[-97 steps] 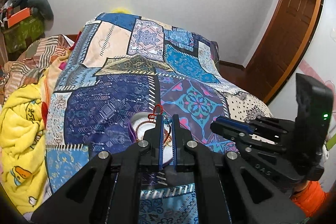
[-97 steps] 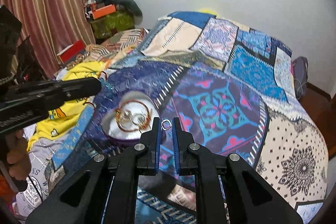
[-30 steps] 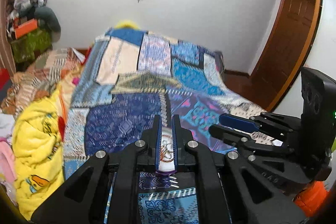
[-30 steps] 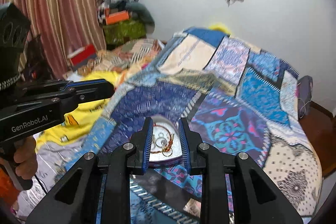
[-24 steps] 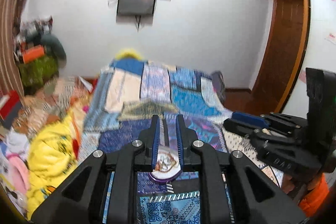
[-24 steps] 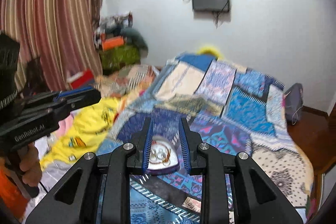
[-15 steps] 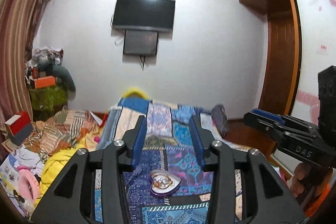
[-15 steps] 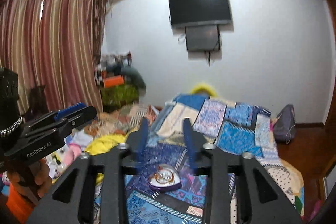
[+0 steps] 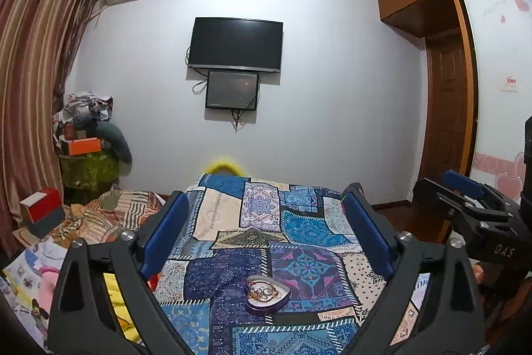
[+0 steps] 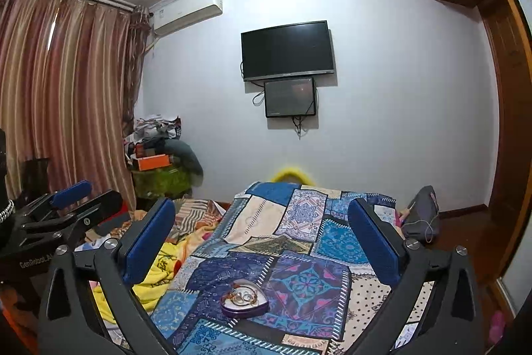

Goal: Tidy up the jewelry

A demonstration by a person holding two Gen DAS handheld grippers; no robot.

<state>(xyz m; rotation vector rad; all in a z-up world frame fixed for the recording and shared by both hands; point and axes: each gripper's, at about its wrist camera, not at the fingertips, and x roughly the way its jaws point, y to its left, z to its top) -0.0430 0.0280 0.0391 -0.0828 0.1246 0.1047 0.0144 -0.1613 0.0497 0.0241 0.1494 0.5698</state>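
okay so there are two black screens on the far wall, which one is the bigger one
The upper screen, the wide television mounted higher on the wall. The smaller screen hangs directly beneath it, narrower, with cables dangling below.

The right hand-held gripper (image 10: pixel 262 242) hangs above the bed (image 10: pixel 299 255), jaws spread wide and empty. A heart-shaped tin (image 10: pixel 245 303) of jewelry (image 10: pixel 242 295) rests near the bed's near edge.

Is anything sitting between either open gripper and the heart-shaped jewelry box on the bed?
Nothing visible does. The heart-shaped jewelry box lies alone on the patchwork bedspread, with bare fabric around it. Left gripper and right gripper are both open, held high and back from it, with only open space between.
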